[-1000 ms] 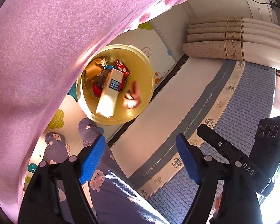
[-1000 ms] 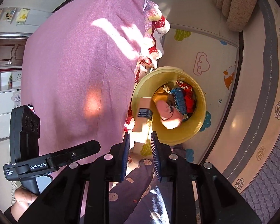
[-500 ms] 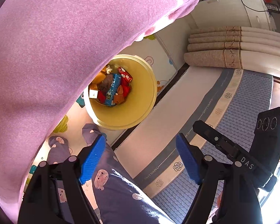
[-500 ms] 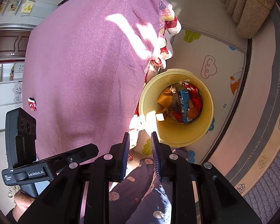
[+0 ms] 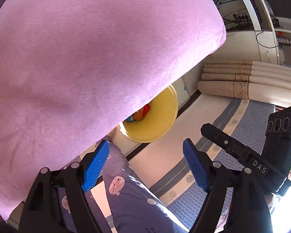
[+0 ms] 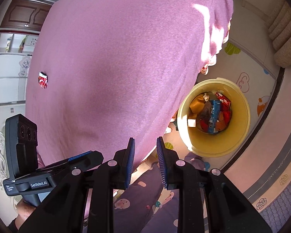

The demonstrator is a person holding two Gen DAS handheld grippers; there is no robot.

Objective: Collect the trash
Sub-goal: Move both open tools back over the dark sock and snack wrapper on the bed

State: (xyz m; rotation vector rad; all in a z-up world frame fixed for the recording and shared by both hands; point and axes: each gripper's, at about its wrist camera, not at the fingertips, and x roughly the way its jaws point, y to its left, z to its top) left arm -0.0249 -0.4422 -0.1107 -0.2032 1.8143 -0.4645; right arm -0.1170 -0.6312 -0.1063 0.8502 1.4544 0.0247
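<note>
pink shirt now hides more of the yellow bin; grippers unchanged

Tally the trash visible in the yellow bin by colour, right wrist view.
In the yellow bin:
Blue carton: 1
Red wrappers: 2 at least
Brown/orange pieces: 2 at least
White scrap: 1
Total: about 6; the pile overlaps.

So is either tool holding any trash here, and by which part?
Nothing is held. The left tool is wide open and empty; the right tool is narrowly open with nothing between its fingers. The trash lies in the yellow bucket.
</note>
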